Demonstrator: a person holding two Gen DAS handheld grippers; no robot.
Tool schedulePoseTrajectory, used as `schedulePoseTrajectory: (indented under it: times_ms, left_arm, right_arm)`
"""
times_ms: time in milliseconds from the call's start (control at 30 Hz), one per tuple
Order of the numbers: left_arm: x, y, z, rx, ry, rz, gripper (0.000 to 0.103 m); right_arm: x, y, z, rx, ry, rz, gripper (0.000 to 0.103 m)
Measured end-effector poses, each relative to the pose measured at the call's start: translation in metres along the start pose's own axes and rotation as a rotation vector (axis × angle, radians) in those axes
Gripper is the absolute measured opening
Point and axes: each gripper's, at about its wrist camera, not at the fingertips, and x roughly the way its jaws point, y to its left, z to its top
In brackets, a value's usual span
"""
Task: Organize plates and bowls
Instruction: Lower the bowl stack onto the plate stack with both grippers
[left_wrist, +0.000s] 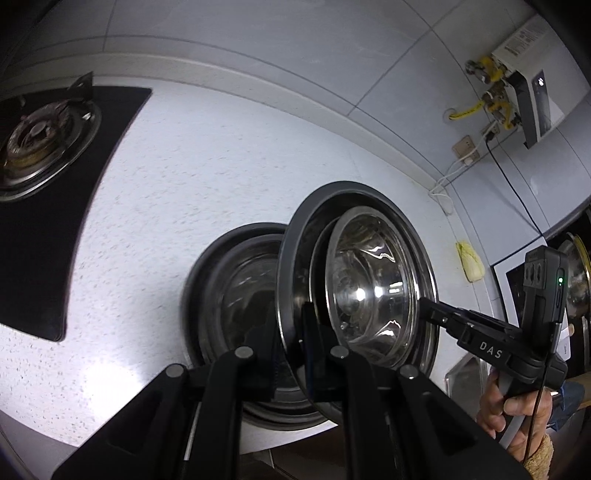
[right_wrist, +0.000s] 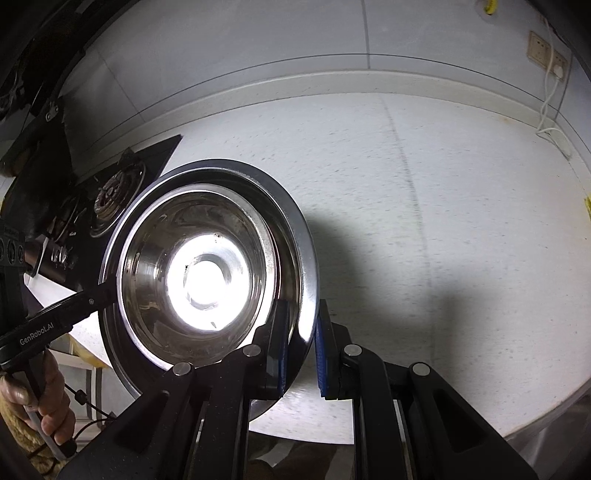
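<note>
Clearly mid-carry, a wide stainless-steel dish with a dark rim is held tilted above the speckled white desk, with a smaller shiny steel bowl nested inside it. Both grippers are clamped on this pair from opposite sides. The left gripper has its jaws narrowed onto the near edge of the dish rim, and the right gripper pinches the rim between its blue pads, nearly closed. From the left wrist view the right gripper comes in at the far side, a hand wrapped round its handle; from the right wrist view the left gripper reaches in from the lower left in the same way.

Just behind and below the raised pair, another dark-rimmed steel dish lies flat on the desk, so I judge that it is the likely stacking spot, or else the start of a pile. Further out sit a black gas hob with a round burner at the desk's left end and, at the far right edge, more steel vessels, too cropped to count.

Nesting seems partly done: one bowl is already in a dish. Setting the carried pair down, and sorting whatever is at the right, looks left to do.
</note>
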Motion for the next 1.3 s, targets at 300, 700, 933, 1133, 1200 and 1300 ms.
schedulePoseTrajectory:
  times_ms: [300, 700, 933, 1133, 1200, 1300]
  left_arm:
    - [0.011, 0.028, -0.009, -0.12, 0.0, 0.03, 0.008]
    - [0.002, 0.018, -0.026, -0.146, -0.065, 0.141, 0.008]
    - [0.01, 0.016, -0.032, -0.13, -0.06, 0.13, 0.008]
    - [0.015, 0.019, -0.029, -0.126, -0.04, 0.106, 0.008]
    - [0.017, 0.023, -0.027, -0.133, -0.031, 0.11, 0.009]
    - [0.021, 0.027, -0.027, -0.137, -0.028, 0.124, 0.01]
  right_arm:
    - [0.026, 0.012, 0.004, -0.038, 0.067, 0.038, 0.012]
    - [0.037, -0.001, 0.003, -0.075, 0.094, 0.114, 0.012]
    - [0.036, -0.005, -0.009, -0.054, 0.068, 0.105, 0.012]
    - [0.031, -0.006, -0.011, -0.013, 0.054, 0.081, 0.012]
    - [0.031, -0.006, -0.011, -0.005, 0.053, 0.077, 0.012]
    - [0.032, -0.004, -0.012, -0.014, 0.046, 0.085, 0.013]
